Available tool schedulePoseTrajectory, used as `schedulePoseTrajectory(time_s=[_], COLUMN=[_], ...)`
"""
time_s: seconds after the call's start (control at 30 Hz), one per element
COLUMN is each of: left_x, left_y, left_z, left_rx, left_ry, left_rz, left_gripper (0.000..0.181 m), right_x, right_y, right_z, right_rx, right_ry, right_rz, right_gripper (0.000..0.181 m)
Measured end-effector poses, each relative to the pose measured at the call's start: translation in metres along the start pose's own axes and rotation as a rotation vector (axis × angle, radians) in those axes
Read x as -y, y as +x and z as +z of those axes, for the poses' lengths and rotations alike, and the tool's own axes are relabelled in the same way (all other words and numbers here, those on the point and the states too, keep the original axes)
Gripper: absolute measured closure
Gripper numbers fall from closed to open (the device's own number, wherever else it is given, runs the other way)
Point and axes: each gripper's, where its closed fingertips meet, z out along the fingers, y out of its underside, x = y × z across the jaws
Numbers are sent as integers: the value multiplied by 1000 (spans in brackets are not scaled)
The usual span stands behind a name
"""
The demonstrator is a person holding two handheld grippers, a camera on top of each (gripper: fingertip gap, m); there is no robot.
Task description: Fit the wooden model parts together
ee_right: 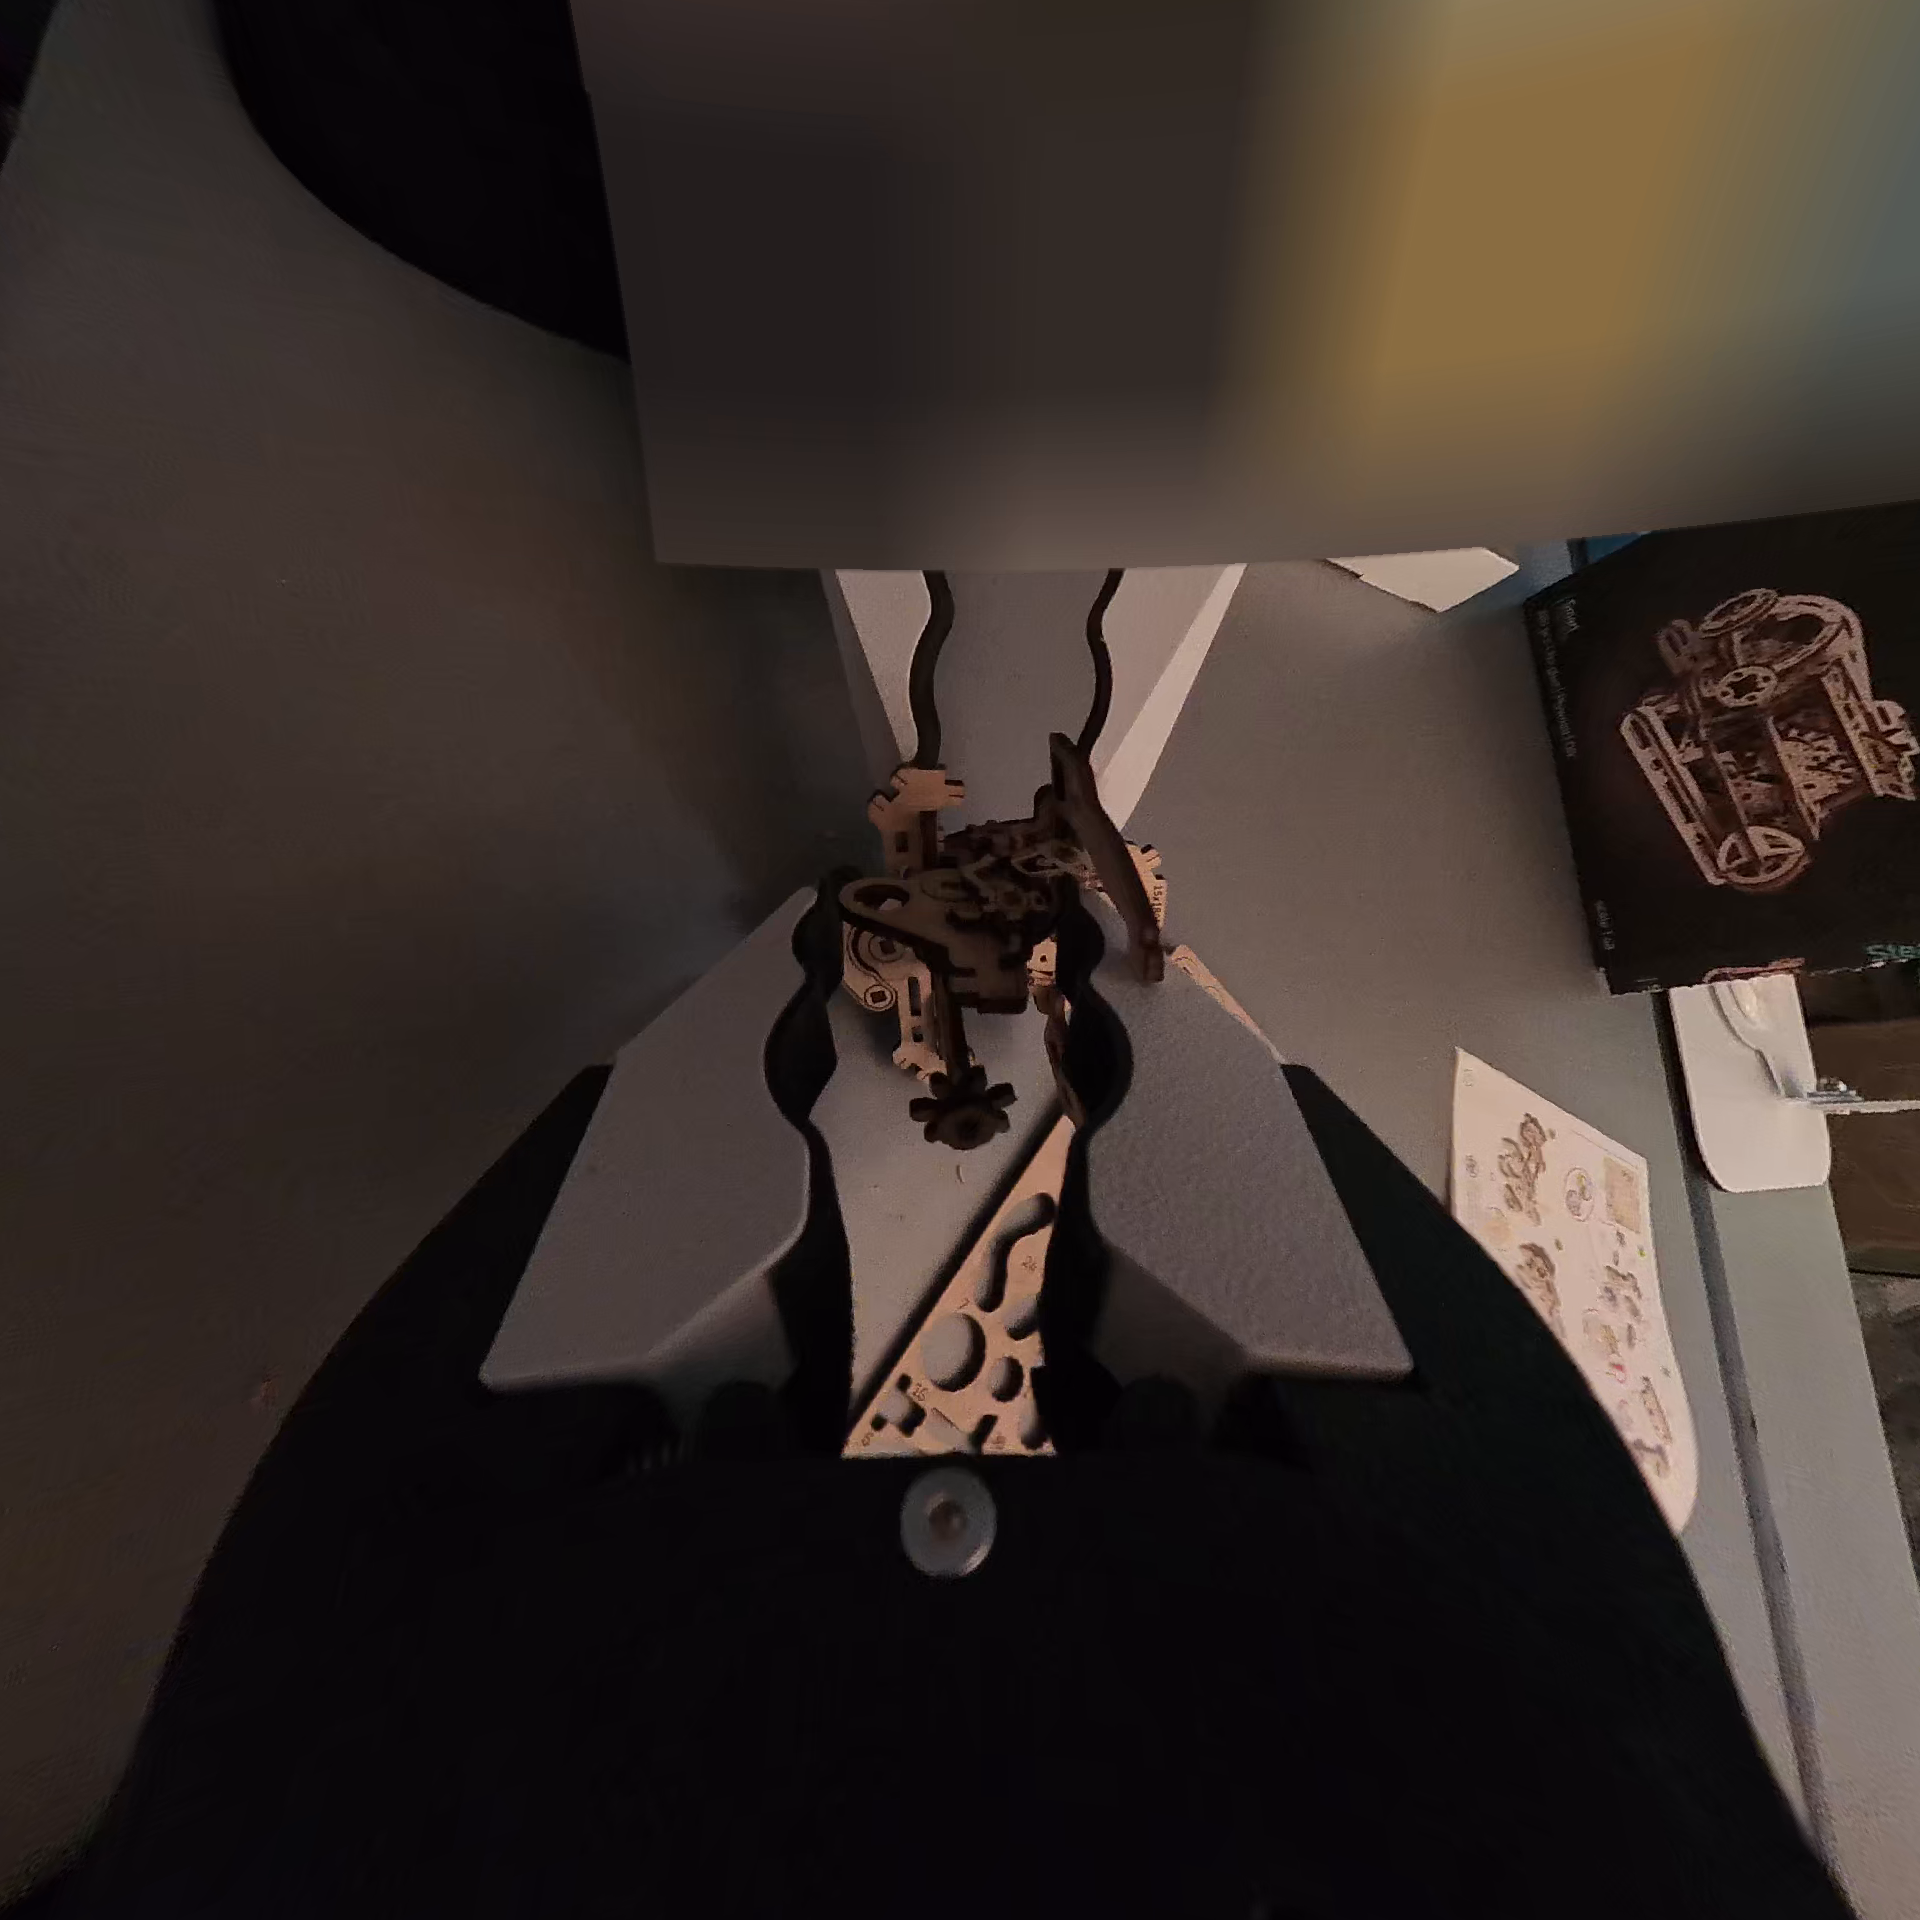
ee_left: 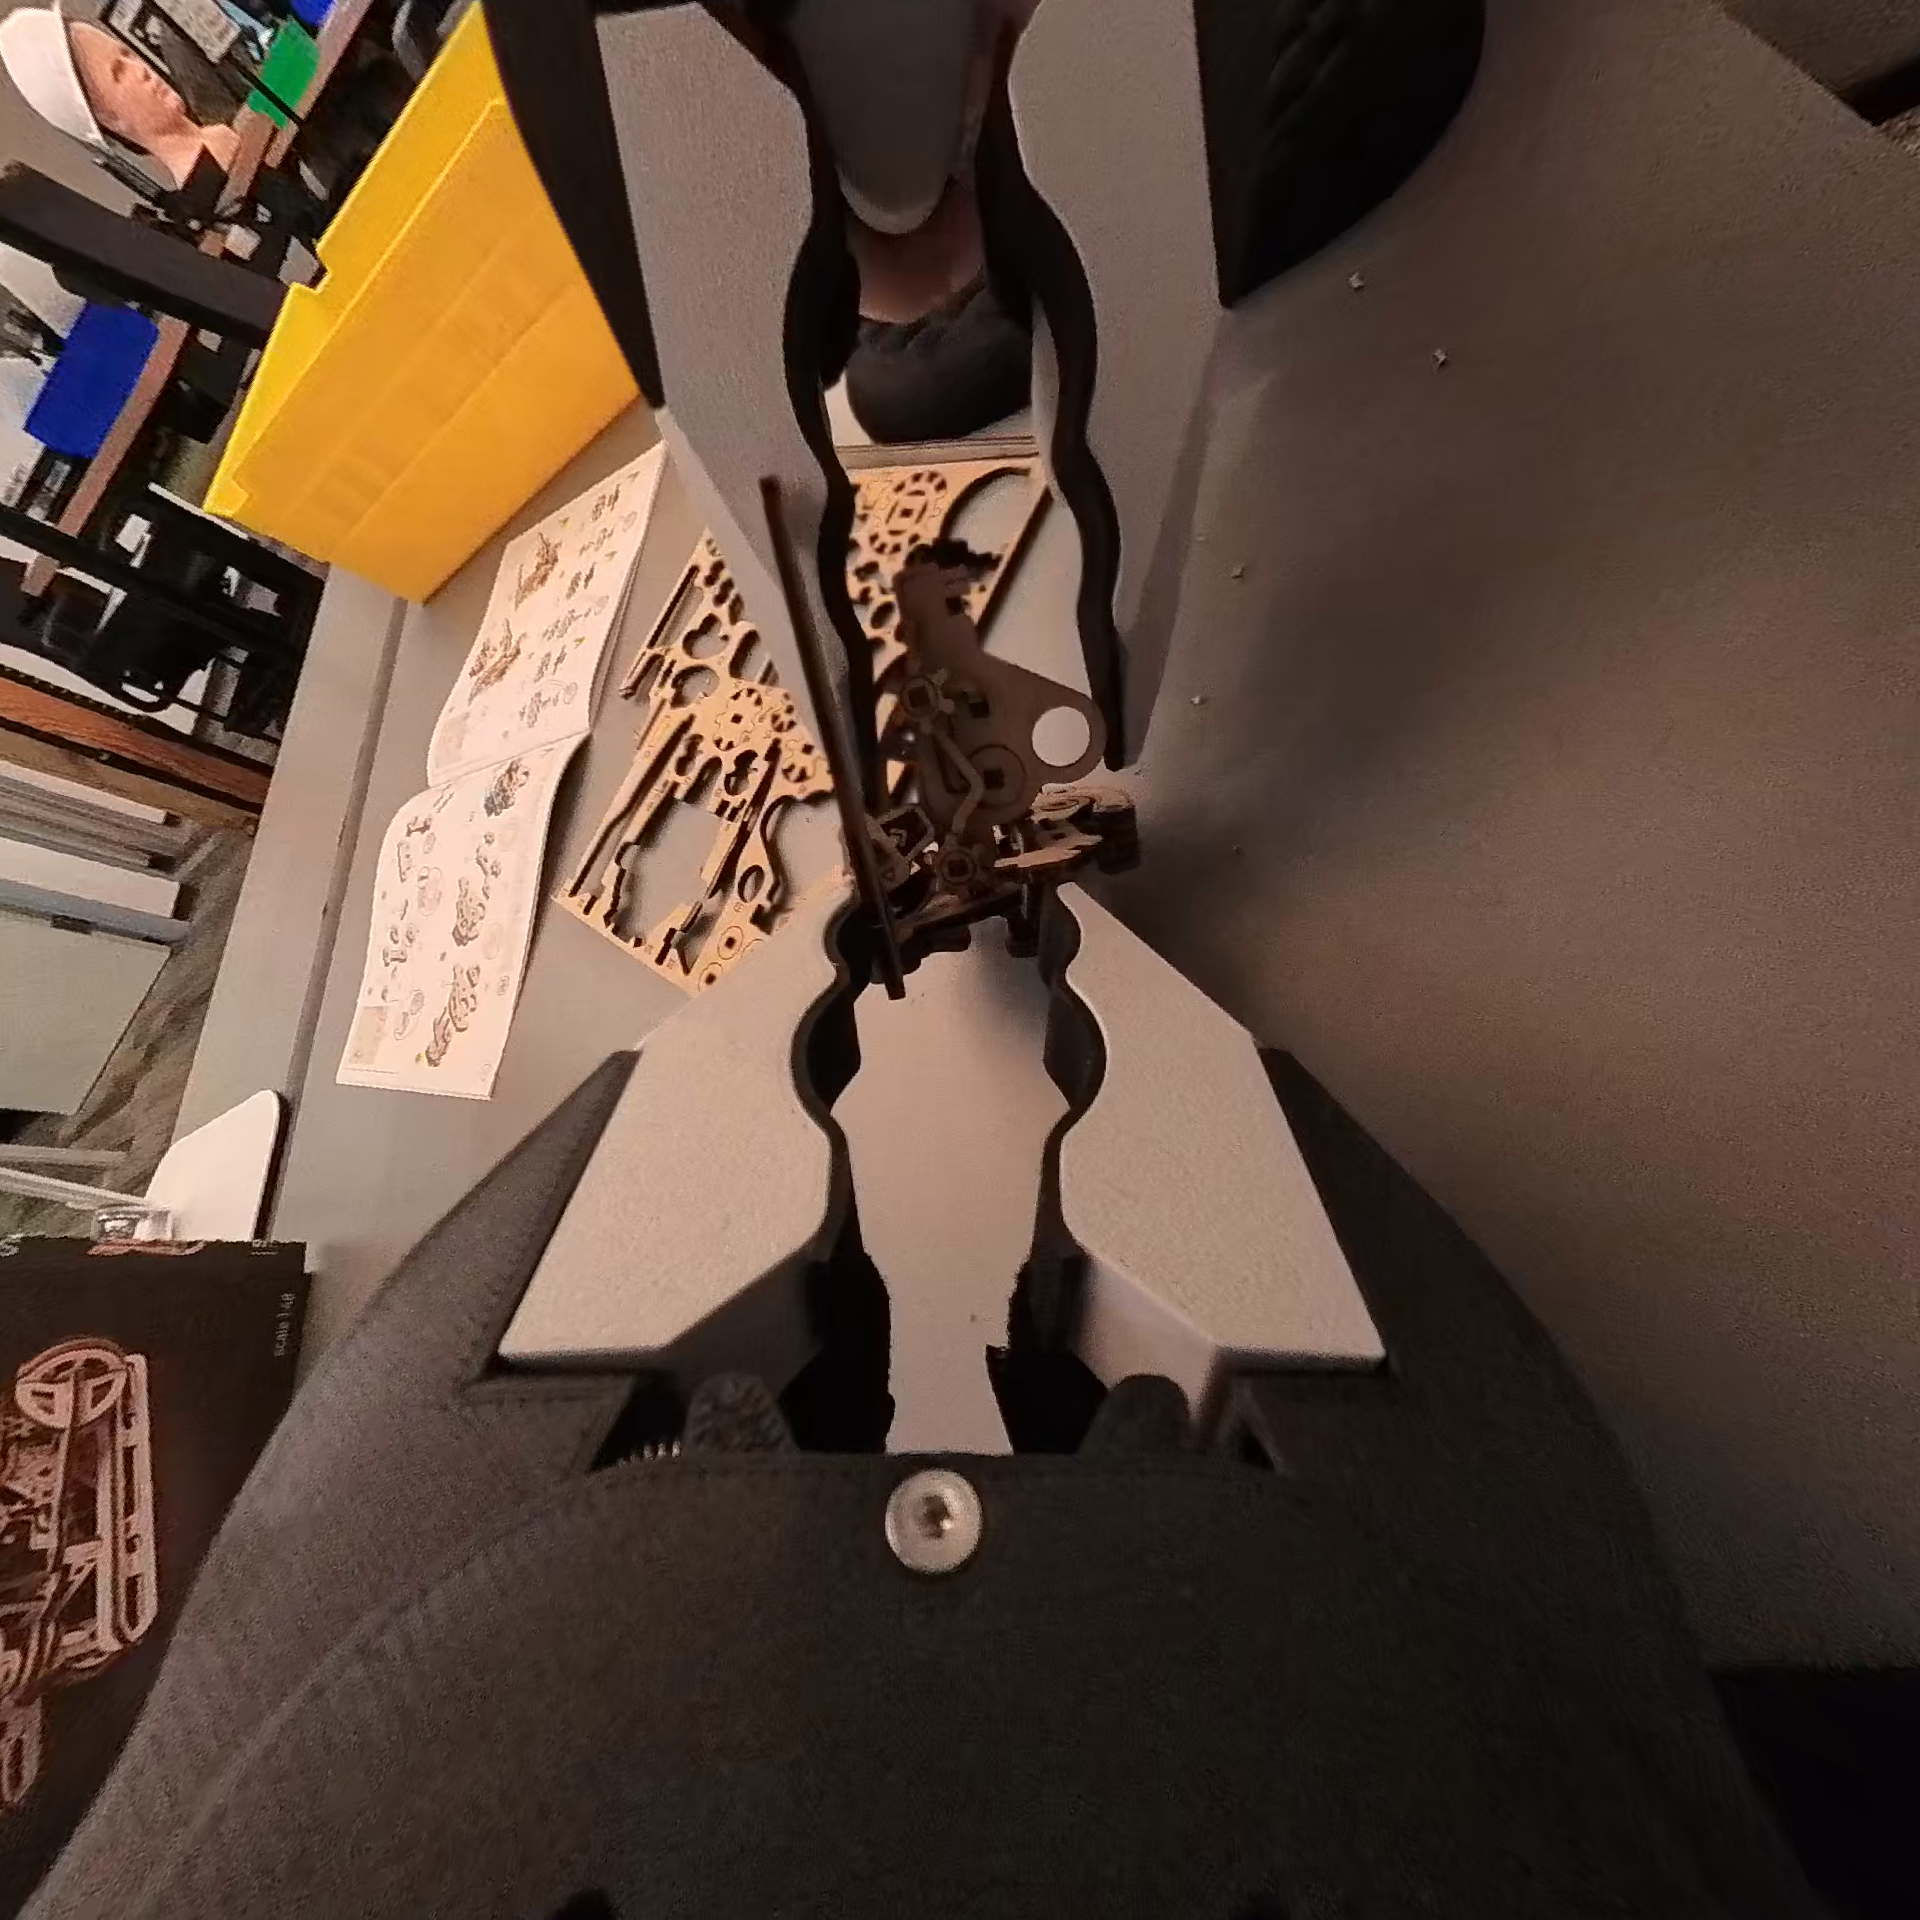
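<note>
A small, partly built wooden model (ee_left: 977,842) of laser-cut pieces hangs above the grey table (ee_left: 1455,831), between both grippers. My left gripper (ee_left: 956,920) comes from below and is closed on the model's near end, with a thin flat plate (ee_left: 821,727) against its left finger. My right gripper (ee_left: 987,790) comes from the top, its jaws around a flat part with a round hole (ee_left: 1039,727). In the right wrist view my right gripper (ee_right: 951,925) grips the model (ee_right: 966,904). A small gear (ee_right: 961,1112) sticks out toward the camera, and the left gripper (ee_right: 997,748) is opposite.
Punched-out wooden sheets (ee_left: 707,790) and an open instruction booklet (ee_left: 499,831) lie on the table to the left. Yellow bins (ee_left: 416,343) stand behind them. A black box with a model picture (ee_right: 1745,769) sits near the table edge. Another sheet (ee_right: 966,1351) lies under my right gripper. Both grippers' tips are close together, under 4 cm apart.
</note>
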Motion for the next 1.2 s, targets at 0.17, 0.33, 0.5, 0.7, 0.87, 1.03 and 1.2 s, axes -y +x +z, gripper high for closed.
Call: schedulePoseTrajectory(time_s=[0.17, 0.33, 0.5, 0.7, 0.87, 1.03, 1.2], left_x=[1, 1, 1, 0, -1, 0, 1], left_y=[4, 5, 6, 8, 8, 7, 7], left_z=[2, 2, 2, 3, 3, 3, 3], left_rx=[-20, -30, -45, -58, -56, -51, -49], left_ry=[5, 8, 17, 13, 8, 10, 3], left_rz=[10, -9, -19, -21, -24, -21, -8], left_gripper=[151, 151, 151, 151, 151, 152, 151], right_x=[1, 0, 0, 0, 0, -1, -2], right_y=[-4, -5, -7, -8, -7, -8, -8], right_z=[-1, -1, -1, 0, 1, 0, -1], right_rx=[9, 5, -4, 43, 3, -61, 19], right_ry=[40, 41, 59, 45, 43, 41, 5], right_rz=[50, 46, 39, 31, 77, 110, 57], right_gripper=[142, 141, 141, 141, 141, 141, 141])
